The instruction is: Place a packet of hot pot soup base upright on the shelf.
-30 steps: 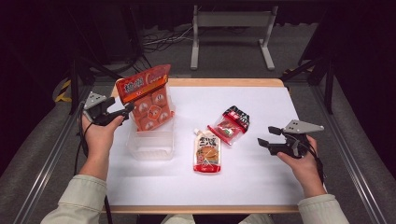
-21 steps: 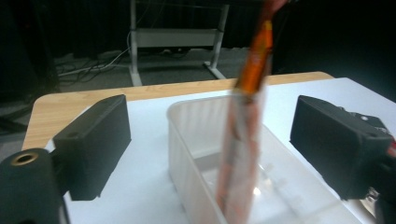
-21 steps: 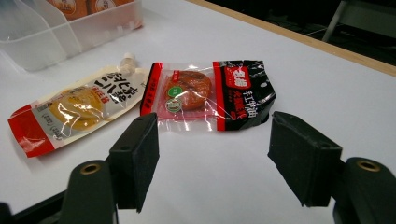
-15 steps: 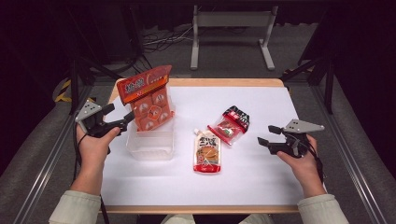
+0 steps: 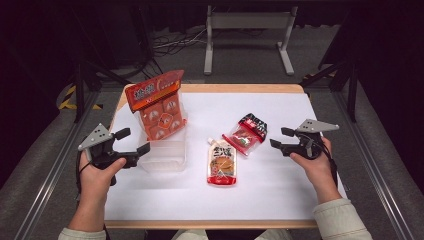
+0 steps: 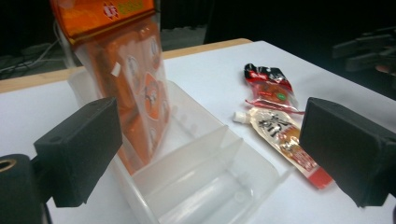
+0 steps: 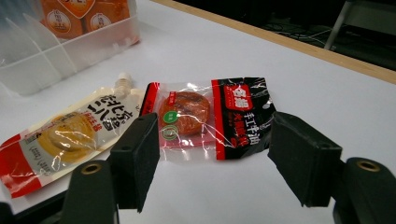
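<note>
- Packing snacks into the clear divided bin (image 5: 165, 155) looks like the work in hand: the orange snack bag (image 5: 159, 107) already stands upright in the bin's far compartment, leaning on the wall, with the near compartments free.
- Left gripper (image 5: 134, 142) sits just beside the bin's left wall; its jaws have just been opening and stand wide apart with nothing between them (the bag is released).
- Right gripper (image 5: 278, 138) hovers near the red-and-black packet (image 7: 208, 116), fingers apart, packet lying flat on the white table (image 5: 280, 195) ahead of them.
- Best to come down low and pinch the packet by one crimped edge, since flat film slips.
- Spouted sauce pouch (image 5: 221, 162) lies touching or just beside it; lift clear without dragging it.
</note>
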The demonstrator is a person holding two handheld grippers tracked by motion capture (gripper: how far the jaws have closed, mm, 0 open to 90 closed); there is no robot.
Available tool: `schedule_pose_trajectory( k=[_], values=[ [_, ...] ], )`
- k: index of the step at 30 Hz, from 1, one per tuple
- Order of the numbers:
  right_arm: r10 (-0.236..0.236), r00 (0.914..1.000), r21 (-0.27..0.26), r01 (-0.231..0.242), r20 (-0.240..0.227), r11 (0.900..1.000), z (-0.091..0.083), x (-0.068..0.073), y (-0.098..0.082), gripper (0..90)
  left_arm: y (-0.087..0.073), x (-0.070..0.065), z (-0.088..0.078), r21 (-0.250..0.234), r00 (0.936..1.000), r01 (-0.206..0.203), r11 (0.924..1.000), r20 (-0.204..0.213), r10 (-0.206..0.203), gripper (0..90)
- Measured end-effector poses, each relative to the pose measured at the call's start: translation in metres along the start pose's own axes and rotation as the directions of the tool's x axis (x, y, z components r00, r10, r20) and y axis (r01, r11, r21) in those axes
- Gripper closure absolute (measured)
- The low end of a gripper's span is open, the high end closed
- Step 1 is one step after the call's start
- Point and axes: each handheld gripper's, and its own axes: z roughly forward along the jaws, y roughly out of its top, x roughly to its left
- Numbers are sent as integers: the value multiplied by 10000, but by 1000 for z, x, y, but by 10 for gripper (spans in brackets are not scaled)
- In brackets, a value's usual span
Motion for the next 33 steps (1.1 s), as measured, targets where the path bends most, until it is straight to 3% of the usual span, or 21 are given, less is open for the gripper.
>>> schedule_pose_trajectory(
  k=[6,13,22,24,33],
  values=[
    [393,9992,11,-393,-73,9992,11,-9,4,346,-2,-4,-3,438,9985,-161,9989,528,138,78],
    [715,9974,197,-712,-134,9973,28,-17,11,353,-2,-7,-1,934,9968,-253,9953,773,181,86],
    [1177,9930,493,-1182,131,9918,51,-26,14,357,-2,-8,-1,1073,9957,-319,9937,896,223,83],
    [1581,9871,743,-1594,237,9844,59,-30,13,359,-2,-8,-2,1087,9956,-321,9936,913,222,82],
    [2002,9784,1032,-2046,513,9734,77,-42,12,359,-1,-8,-2,1072,9954,-434,9933,900,338,80]
  ],
)
